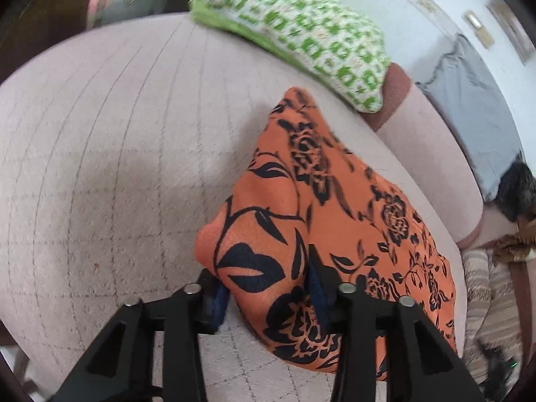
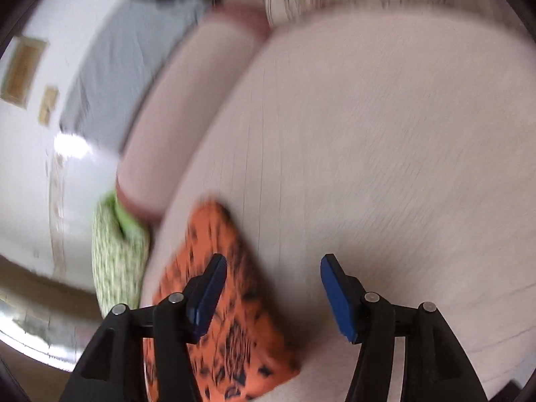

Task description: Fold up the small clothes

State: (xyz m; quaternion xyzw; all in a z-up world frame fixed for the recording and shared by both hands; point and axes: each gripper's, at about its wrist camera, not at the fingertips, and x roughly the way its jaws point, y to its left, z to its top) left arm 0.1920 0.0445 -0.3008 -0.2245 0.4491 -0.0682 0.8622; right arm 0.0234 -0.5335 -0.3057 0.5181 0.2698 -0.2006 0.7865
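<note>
An orange garment with a black flower print (image 1: 321, 207) lies folded on a pale pink quilted sofa seat (image 1: 117, 154). My left gripper (image 1: 268, 288) has its jaws either side of a raised fold at the garment's near edge, and cloth fills the gap between the blue pads. In the blurred right wrist view the same garment (image 2: 241, 328) lies low and left. My right gripper (image 2: 271, 288) is open and empty above the seat (image 2: 368, 140), its left finger (image 2: 207, 291) over the garment's edge.
A folded green and white patterned cloth (image 1: 301, 30) lies at the seat's far edge, also in the right wrist view (image 2: 114, 268). A grey cloth (image 1: 475, 107) hangs over the sofa arm. Striped and brown fabrics (image 1: 492, 288) lie to the right.
</note>
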